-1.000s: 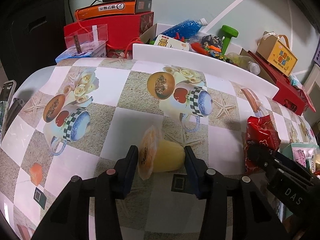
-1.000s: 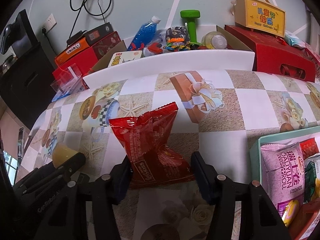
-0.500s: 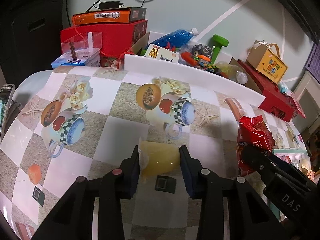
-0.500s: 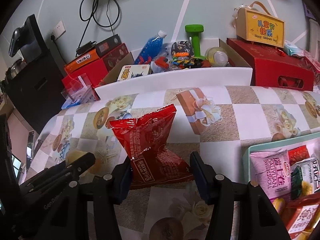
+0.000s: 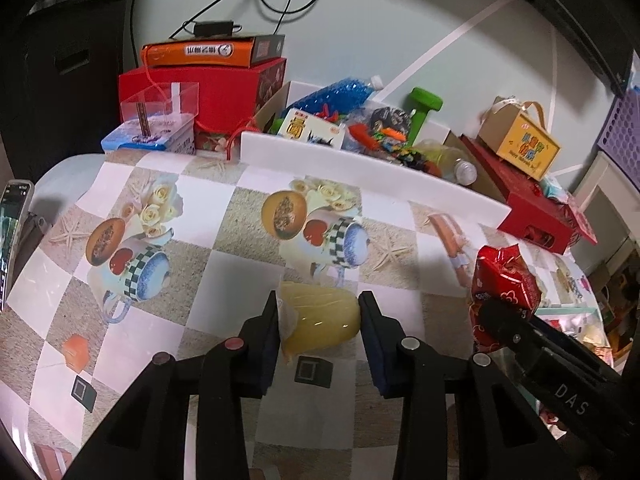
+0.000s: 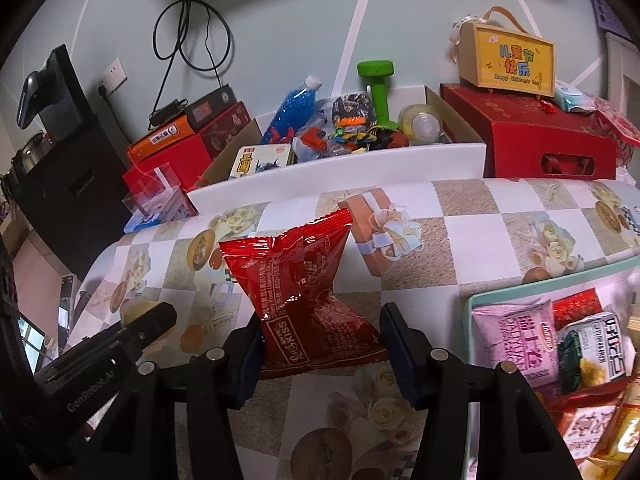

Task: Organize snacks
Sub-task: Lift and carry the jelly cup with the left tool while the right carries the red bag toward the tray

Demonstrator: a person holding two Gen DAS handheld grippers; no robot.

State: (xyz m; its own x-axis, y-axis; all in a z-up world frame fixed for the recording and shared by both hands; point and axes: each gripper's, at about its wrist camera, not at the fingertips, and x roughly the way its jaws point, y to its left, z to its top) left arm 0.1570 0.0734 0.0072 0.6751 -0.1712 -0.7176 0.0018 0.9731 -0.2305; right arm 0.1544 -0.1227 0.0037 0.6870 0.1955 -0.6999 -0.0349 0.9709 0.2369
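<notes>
Left tongs (image 5: 319, 320) clamped on a yellow jelly cup (image 5: 320, 318), pads pressing both sides, cup lying sideways with its lid toward the left pad. Right tongs (image 6: 322, 338) clamped on a red packet (image 6: 308, 292), gripped at its lower end, crimped top standing up and away from the pads. Both snacks apparently carried clear of the table (image 5: 248, 404), though hard to confirm from these angles. Just right of the right tongs, a teal tray (image 6: 472, 304) already partly filled: a pink roll pack (image 6: 516, 340), a green-and-white pack (image 6: 596, 344), more red and yellow wrappers below. Judged roughly midway or later: several snacks binned, two more in hand, no other loose snack visible on the cloth ahead of either pair. Left to do: carry both across to the tray and let go, packet first since nearer, cup after, crossing well to the right. Both pairs angled downward toward the cloth, side by side, right tongs showing at the right edge of the left view and left tongs at the lower left of the right view. Beyond the tongs, a white box (image 6: 360, 168) of odds and ends and red boxes (image 6: 532, 140) against the wall, not part of the job.
</notes>
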